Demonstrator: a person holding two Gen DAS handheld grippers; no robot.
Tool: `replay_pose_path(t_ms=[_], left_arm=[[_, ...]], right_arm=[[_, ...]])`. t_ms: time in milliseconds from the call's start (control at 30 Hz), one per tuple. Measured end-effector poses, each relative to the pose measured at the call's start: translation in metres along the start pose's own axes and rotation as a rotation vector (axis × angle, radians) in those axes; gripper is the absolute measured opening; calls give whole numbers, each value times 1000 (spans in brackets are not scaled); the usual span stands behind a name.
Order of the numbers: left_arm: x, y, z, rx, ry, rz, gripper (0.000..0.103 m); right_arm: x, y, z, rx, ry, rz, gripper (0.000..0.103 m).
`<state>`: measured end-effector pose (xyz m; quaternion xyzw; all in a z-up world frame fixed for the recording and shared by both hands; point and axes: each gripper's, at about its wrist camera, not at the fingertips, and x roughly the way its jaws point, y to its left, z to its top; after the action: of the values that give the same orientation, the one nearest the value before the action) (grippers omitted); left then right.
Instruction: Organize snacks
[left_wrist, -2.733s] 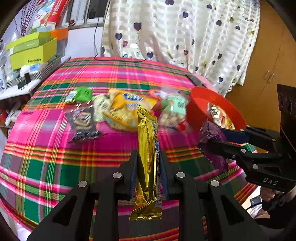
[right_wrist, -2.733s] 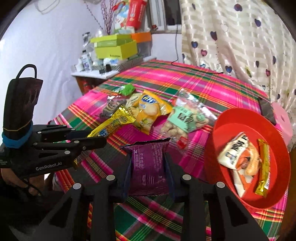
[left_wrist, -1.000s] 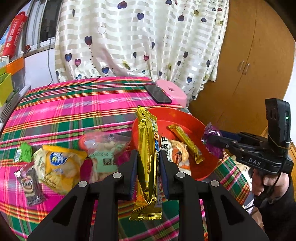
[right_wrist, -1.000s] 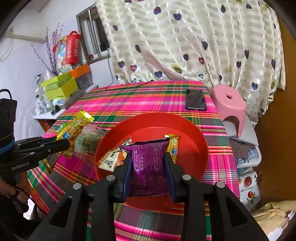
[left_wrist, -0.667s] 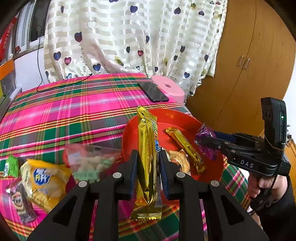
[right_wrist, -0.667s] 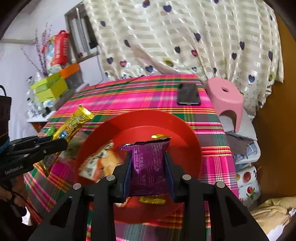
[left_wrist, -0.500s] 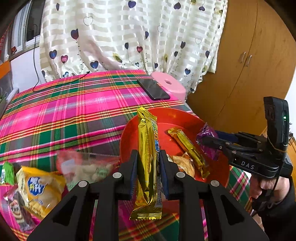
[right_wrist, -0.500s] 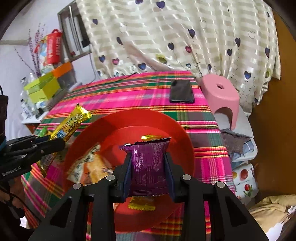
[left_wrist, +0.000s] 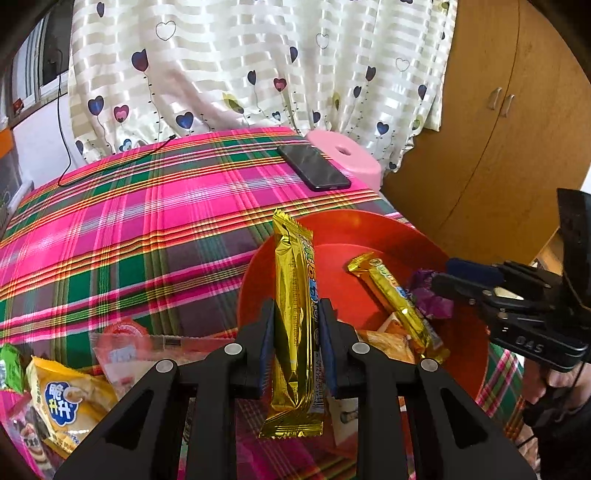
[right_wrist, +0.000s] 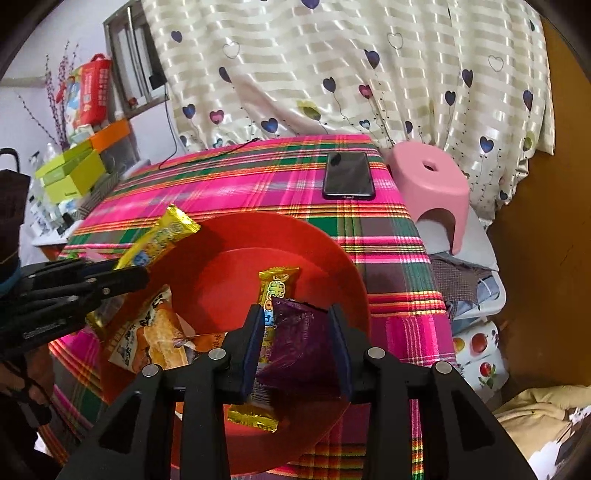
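Over the red bowl at the table's right edge, a purple packet is being released as the right tongs open, while a gold bar is kept clenched in the left tongs for dropping in.

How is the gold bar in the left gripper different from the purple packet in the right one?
The gold bar is long, narrow and shiny; the purple packet is short, wide and dark. The bar stands upright, clamped tight in the left gripper; the packet slumps as the right gripper opens. Both are sealed snacks over the red bowl.
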<state>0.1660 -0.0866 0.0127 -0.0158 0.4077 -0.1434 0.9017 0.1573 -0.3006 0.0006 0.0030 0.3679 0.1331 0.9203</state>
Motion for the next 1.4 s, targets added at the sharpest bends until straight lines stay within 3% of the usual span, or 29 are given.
replay_pose_path(t_ms=[67, 200, 533, 733, 1400], left_arm=[[0, 1, 0, -1, 2, -1, 29], [-4, 3, -1, -3, -9, -20, 49], [-35, 15, -14, -58, -37, -31, 49], [-62, 21, -32, -79, -60, -33, 49], [-114, 60, -92, -222, -84, 33, 49]], right_arm=[[-3, 2, 0, -2, -4, 5, 34], [-8, 7, -1, -9, -5, 17, 34], [-26, 22, -3, -18, -18, 39, 35], [-40, 40, -10, -44, -26, 56, 40], [-68, 92, -24, -108, -31, 103, 44]])
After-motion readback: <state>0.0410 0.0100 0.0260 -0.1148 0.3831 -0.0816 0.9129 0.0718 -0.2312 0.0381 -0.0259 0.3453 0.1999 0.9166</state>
